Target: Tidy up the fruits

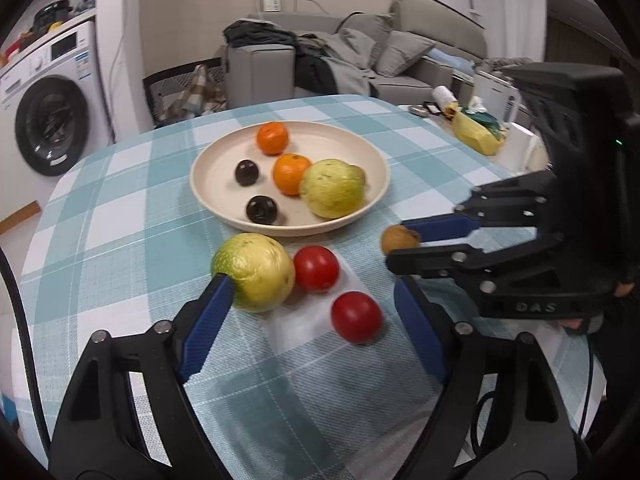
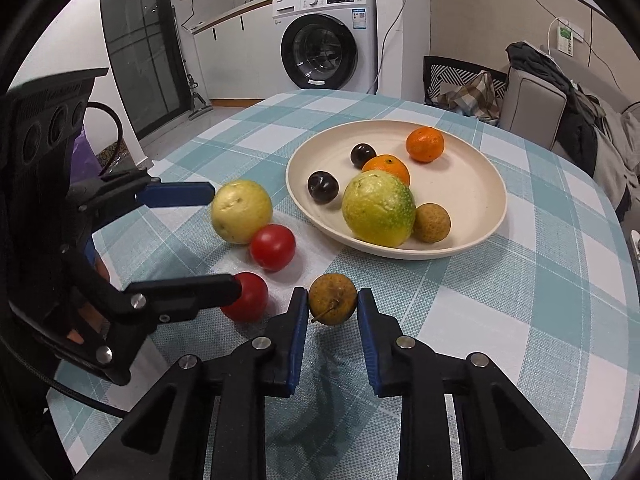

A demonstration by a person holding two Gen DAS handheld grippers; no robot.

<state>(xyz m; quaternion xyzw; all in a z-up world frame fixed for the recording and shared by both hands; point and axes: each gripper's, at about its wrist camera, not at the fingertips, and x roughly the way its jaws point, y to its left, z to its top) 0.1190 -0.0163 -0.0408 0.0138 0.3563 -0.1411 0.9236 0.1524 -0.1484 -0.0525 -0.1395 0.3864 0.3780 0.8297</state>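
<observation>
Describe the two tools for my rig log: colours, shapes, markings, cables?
Both tools, left and right, are black angular linkage frames with silver round pivot screws and blue ribbed finger pads. The right tool's body carries raised "DAS" lettering, a green light and a black cable.

Teal-and-white checked tablecloth [image 2: 540, 280]. Cream plate [image 2: 472, 184] with two orange tangerines [image 2: 425, 144], two near-black plums [image 2: 322, 187], a yellow-green guava [image 2: 378, 209], a tan-brown longan [image 2: 432, 223]. Pale yellow guava [image 1: 254, 271], two red tomatoes [image 1: 316, 268], black grippers with blue pads [image 1: 206, 320].
</observation>
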